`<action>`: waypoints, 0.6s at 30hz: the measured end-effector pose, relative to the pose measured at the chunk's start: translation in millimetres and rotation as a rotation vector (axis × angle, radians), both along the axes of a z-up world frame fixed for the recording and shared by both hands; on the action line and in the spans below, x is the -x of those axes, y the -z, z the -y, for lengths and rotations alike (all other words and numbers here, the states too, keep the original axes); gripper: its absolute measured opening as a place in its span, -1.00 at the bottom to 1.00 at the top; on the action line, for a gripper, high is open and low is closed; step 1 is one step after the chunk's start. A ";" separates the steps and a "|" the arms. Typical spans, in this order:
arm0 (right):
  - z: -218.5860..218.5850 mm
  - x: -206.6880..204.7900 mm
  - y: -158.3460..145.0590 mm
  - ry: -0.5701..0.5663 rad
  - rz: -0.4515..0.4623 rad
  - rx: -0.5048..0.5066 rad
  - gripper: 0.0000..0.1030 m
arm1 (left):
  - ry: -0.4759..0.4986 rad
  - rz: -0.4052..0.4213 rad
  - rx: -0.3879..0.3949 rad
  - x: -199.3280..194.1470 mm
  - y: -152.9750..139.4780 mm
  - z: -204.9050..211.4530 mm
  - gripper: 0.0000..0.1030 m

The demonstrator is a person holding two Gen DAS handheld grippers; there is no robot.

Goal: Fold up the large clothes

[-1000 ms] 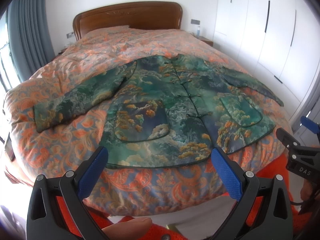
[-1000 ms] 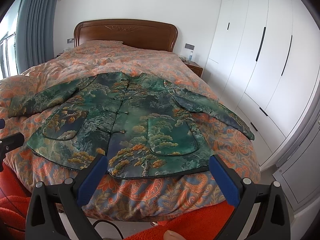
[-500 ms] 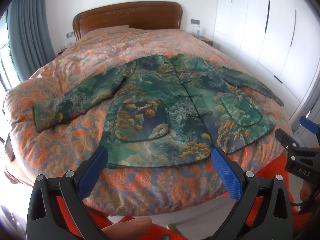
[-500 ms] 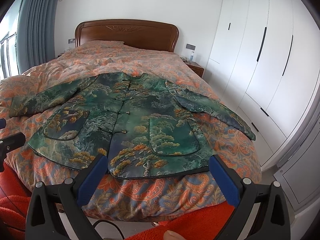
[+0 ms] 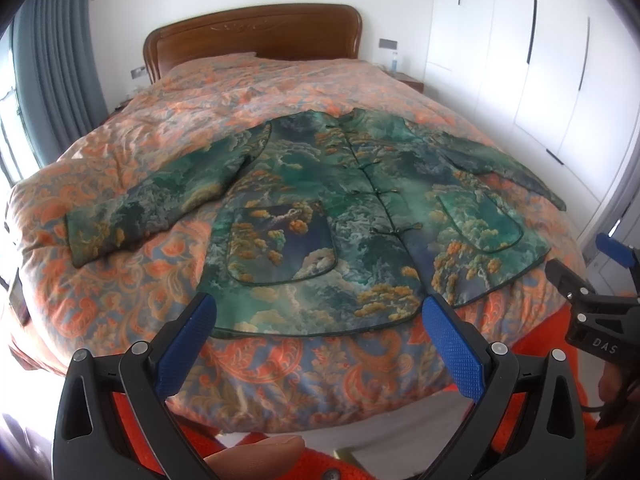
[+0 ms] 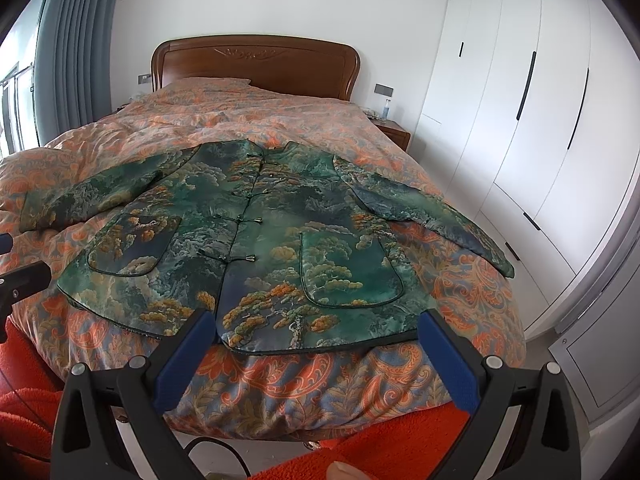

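Just 1 jacket [image 5: 344, 216], 2 splayed hand-held grippers [image 5: 320, 324]

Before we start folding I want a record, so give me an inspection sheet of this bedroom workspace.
Surface: bed covered by an orange paisley quilt, a little rumpled.
Job's things: green patterned jacket lying flat, front up, fastened, both sleeves spread out, hem near the foot edge; not yet folded.
Clutter: nothing seen on the quilt besides the jacket.
Grippers: left claw open and empty, short of the hem; right claw open and empty, also short of the hem.
Cables: a dark cable below the right claw.
Surroundings: wooden headboard, white wardrobe, grey curtain, nightstand with a small bottle.
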State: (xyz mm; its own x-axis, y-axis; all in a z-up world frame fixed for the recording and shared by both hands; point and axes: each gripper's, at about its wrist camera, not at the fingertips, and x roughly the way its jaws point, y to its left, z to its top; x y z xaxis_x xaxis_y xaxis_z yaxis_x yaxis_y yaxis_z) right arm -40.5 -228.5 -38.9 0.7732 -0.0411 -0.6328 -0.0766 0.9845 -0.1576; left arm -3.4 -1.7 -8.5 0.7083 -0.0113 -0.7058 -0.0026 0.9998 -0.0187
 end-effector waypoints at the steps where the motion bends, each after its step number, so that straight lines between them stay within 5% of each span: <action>1: 0.0 0.1 -0.1 0.000 0.000 0.000 1.00 | 0.000 0.000 0.000 -0.7 -0.1 0.2 0.99; 18: -1.8 1.3 1.2 -0.008 0.001 0.007 1.00 | 0.006 -0.001 0.002 -0.8 -3.2 2.8 0.99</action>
State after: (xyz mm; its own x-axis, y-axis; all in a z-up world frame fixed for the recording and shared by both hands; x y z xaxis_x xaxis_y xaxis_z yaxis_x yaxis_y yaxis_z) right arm -41.8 -226.7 -40.1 0.7745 -0.0396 -0.6313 -0.0842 0.9827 -0.1649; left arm -2.6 -4.5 -5.3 0.7072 -0.0170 -0.7068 0.0037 0.9998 -0.0203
